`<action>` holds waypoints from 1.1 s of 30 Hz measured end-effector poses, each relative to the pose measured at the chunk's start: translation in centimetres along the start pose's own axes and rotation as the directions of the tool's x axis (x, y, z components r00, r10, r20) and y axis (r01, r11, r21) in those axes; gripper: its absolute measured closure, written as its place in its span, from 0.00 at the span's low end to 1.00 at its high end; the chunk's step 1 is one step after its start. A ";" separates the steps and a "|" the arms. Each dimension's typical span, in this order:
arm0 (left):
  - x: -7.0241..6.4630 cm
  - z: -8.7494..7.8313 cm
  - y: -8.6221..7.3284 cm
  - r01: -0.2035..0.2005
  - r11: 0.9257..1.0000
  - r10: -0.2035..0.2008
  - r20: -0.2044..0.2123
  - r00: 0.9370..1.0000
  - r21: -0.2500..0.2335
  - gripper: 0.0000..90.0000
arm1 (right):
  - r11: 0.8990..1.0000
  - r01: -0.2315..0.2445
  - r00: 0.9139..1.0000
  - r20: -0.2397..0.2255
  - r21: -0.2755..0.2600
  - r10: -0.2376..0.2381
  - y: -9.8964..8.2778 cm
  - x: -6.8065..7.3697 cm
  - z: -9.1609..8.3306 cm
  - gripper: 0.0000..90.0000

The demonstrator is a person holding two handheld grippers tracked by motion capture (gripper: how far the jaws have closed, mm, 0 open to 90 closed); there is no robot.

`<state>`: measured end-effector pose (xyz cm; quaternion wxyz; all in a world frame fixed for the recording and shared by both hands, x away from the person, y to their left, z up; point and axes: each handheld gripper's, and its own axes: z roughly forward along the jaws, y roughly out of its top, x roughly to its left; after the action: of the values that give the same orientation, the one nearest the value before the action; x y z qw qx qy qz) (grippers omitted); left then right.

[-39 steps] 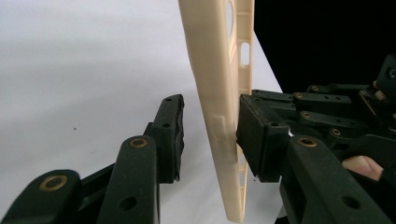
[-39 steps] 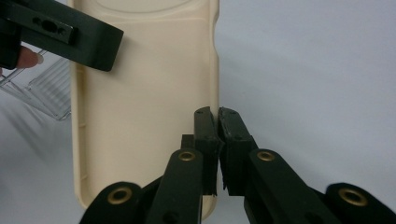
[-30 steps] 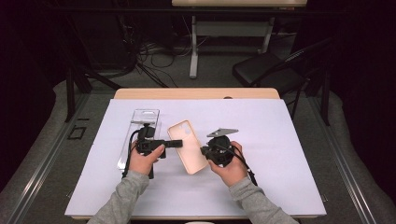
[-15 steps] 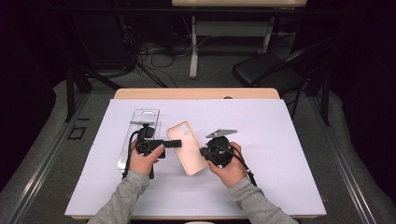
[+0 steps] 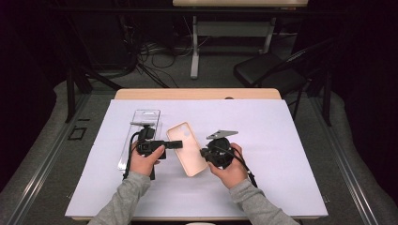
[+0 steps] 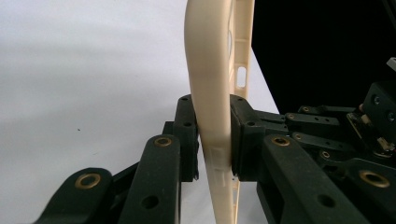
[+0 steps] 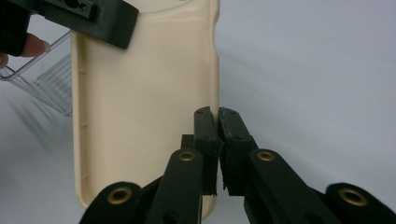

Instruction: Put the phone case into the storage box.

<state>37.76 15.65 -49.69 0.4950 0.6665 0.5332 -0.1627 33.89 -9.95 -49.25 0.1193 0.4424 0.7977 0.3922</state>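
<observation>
High view shows a cream phone case (image 5: 187, 149) held just above the white table (image 5: 281, 140), between both hands. Left claw (image 5: 178, 144) has just been closing and now pinches the case's rim. Right claw (image 5: 205, 153) is clamped on the other edge. A clear case (image 5: 143, 123) lies near. Hold both sides firmly and move slowly, so the soft case does not bend or slip.

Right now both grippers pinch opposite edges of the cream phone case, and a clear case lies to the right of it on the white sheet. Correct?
Not quite. In the high view the clear case lies left of the cream phone case, not right. The left gripper and right gripper do pinch its edges.
</observation>
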 end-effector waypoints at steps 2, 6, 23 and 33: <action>0.0 0.0 0.0 0.007 1.000 -0.007 0.004 1.000 -0.004 0.85 | 1.000 -0.001 1.000 0.000 0.000 0.001 0.0 0.0 0.0 0.97; 0.0 0.0 0.0 0.017 1.000 -0.017 0.006 1.000 -0.007 0.85 | 1.000 0.000 1.000 0.000 0.002 0.000 0.0 0.0 0.0 0.97; 0.2 0.0 0.0 0.041 0.999 -0.041 0.018 0.999 -0.003 0.87 | 1.000 0.000 1.000 -0.002 0.000 0.000 0.0 0.0 0.0 0.96; 0.2 -0.1 -0.1 0.040 0.999 -0.040 0.017 0.999 -0.003 0.88 | 1.000 0.005 1.000 0.000 -0.012 -0.005 -0.3 0.0 0.2 0.96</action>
<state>37.75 15.78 -49.82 0.4970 0.6537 0.5424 -0.1772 33.83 -9.88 -49.58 0.1229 0.4395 0.7964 0.3969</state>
